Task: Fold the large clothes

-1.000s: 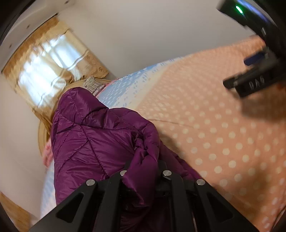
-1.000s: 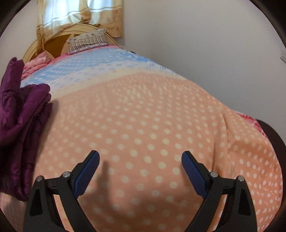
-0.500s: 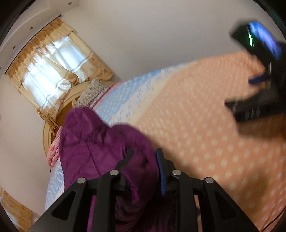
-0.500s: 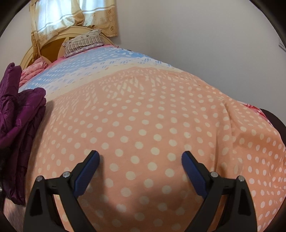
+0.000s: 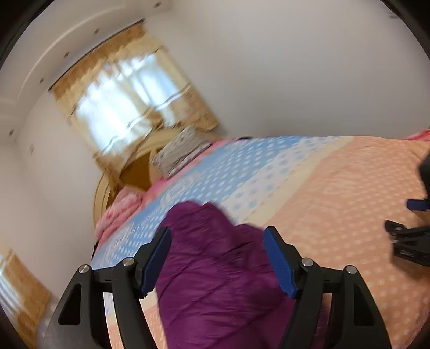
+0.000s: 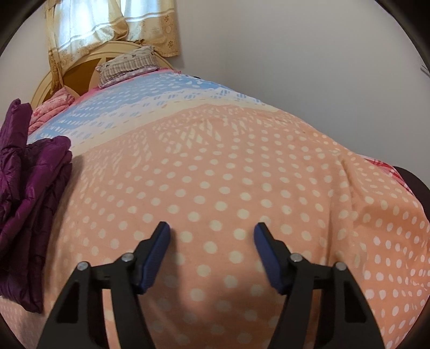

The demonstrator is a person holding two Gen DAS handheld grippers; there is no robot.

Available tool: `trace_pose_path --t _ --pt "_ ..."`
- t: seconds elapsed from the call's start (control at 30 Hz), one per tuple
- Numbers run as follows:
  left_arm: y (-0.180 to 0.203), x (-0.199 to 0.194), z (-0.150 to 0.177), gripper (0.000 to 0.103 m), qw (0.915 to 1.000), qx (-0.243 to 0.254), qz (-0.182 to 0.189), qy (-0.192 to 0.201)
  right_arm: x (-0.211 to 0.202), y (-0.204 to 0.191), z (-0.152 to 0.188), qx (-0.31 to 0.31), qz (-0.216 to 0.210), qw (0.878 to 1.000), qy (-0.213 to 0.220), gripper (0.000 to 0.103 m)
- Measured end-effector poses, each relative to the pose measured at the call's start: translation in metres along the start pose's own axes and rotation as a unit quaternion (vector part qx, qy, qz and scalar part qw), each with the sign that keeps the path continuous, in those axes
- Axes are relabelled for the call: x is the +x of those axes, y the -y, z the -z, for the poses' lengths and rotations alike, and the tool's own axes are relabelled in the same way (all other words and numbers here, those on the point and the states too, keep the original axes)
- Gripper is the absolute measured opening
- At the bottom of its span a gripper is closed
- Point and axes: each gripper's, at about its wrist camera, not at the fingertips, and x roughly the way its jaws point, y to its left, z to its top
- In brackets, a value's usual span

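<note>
A purple quilted jacket (image 5: 217, 271) lies bunched on the dotted bedspread (image 5: 336, 204). My left gripper (image 5: 217, 255) hovers above it, its jaws opening, and the blue pads stand clear of the fabric. In the right wrist view the same jacket (image 6: 29, 209) is piled at the left edge. My right gripper (image 6: 212, 247) hangs over the bare orange bedspread (image 6: 228, 166), its jaws closing with nothing between them. That right gripper also shows as a dark shape at the right edge of the left wrist view.
A wooden headboard (image 6: 78, 69), a checked pillow (image 6: 126, 65) and a pink blanket (image 6: 51, 107) sit at the head of the bed. Curtains (image 6: 107, 24) cover the window behind. White walls run along the far side.
My left gripper let go of the purple jacket, opened wide and rose above it. The right gripper's jaws drew closer together while staying in place.
</note>
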Motion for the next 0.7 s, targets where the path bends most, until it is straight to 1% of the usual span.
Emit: trace_pose_path --t 0.1,0.17,0.2,0.23,0.3,0.33,0.4,0.47,0.53,0.57,0.6,0.63,0.67,0.7 --pt "-0.032 0.021 0.010 0.072 0.9981 -0.025 -0.053 -0.022 0.001 -0.011 -0.008 0.006 -0.025 1.000 -0.007 0.062" --pt "-0.060 0.039 0.020 0.073 0.9932 -0.061 -0.085 -0.050 -0.003 -0.028 -0.021 0.006 -0.051 0.999 -0.007 0.060" --pt "-0.079 0.051 0.028 0.073 0.9885 -0.091 -0.097 -0.071 -0.007 -0.039 -0.028 -0.001 -0.057 0.998 -0.001 0.060" --pt "-0.099 0.064 0.037 0.074 0.9821 -0.121 -0.111 -0.092 -0.013 -0.052 -0.036 -0.009 -0.065 0.998 0.008 0.060" --pt "-0.121 0.083 0.049 0.074 0.9731 -0.147 -0.131 -0.119 -0.025 -0.078 -0.056 -0.017 -0.086 0.996 0.021 0.060" --pt "-0.136 0.096 0.057 0.074 0.9661 -0.160 -0.150 -0.137 -0.032 -0.095 -0.069 -0.022 -0.097 0.995 0.028 0.060" --pt "-0.150 0.111 0.068 0.074 0.9589 -0.176 -0.159 -0.156 -0.042 -0.123 -0.087 -0.033 -0.107 0.993 0.040 0.060" --pt "-0.168 0.128 0.079 0.074 0.9468 -0.208 -0.168 -0.179 -0.052 -0.159 -0.108 -0.046 -0.117 0.991 0.054 0.060" --pt "-0.186 0.144 0.090 0.074 0.9319 -0.256 -0.165 -0.196 -0.054 -0.193 -0.123 -0.053 -0.122 0.989 0.065 0.060" --pt "-0.189 0.148 0.095 0.074 0.9271 -0.275 -0.161 -0.198 -0.052 -0.209 -0.129 -0.055 -0.131 0.988 0.067 0.059" --pt "-0.189 0.152 0.097 0.074 0.9254 -0.285 -0.153 -0.197 -0.048 -0.222 -0.132 -0.055 -0.138 0.987 0.069 0.059" --pt "-0.187 0.156 0.098 0.074 0.9258 -0.289 -0.145 -0.195 -0.042 -0.236 -0.134 -0.058 -0.142 0.986 0.071 0.058" --pt "-0.182 0.162 0.099 0.074 0.9284 -0.288 -0.136 -0.191 -0.031 -0.245 -0.134 -0.053 -0.153 0.984 0.070 0.056" --pt "-0.178 0.167 0.097 0.074 0.9310 -0.285 -0.129 -0.187 -0.016 -0.250 -0.132 -0.044 -0.157 0.985 0.057 0.052"
